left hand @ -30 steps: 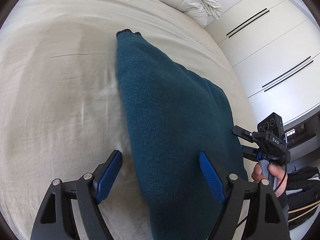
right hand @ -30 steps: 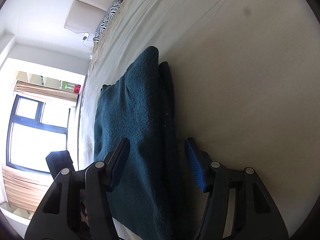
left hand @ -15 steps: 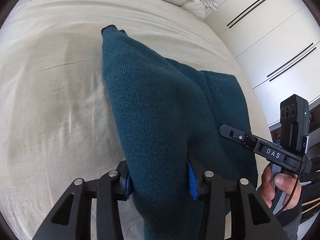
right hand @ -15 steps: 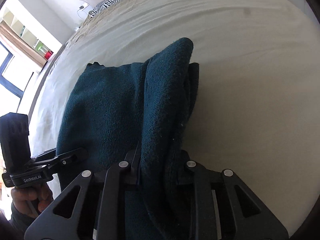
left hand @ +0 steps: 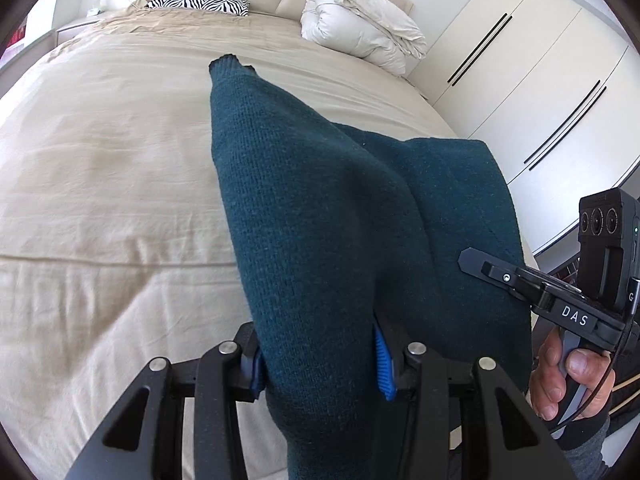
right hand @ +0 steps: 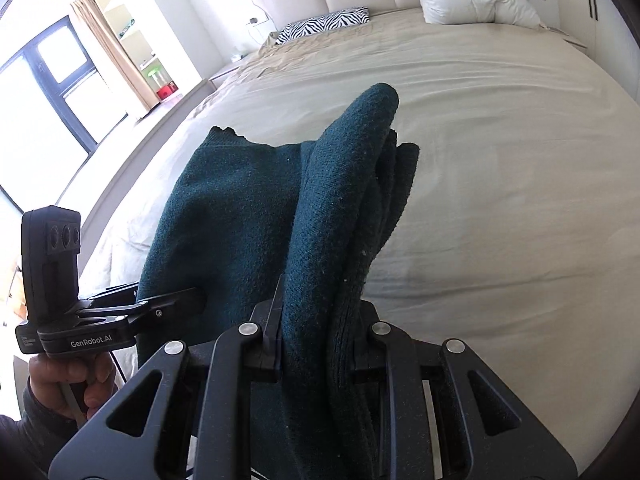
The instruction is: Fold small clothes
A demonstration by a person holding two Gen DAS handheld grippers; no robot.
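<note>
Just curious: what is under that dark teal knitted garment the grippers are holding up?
Beige bed sheet shows around the teal knitted garment. Whatever lies directly beneath the lifted near end is covered by the fabric.

Sweater (left hand: 320,208) on bed (left hand: 100,184)

Zebra pillow (left hand: 200,1), white duvet (left hand: 360,38), wardrobe (left hand: 532,76)

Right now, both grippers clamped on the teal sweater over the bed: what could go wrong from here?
1. The right gripper pinches several bunched layers of the teal sweater; an inner layer could slip out and undo the fold.
2. The left gripper grips a thick bunch rather than an edge, so the fold may land uneven.
3. The far end drapes onto the bed and could drag and wrinkle.
</note>
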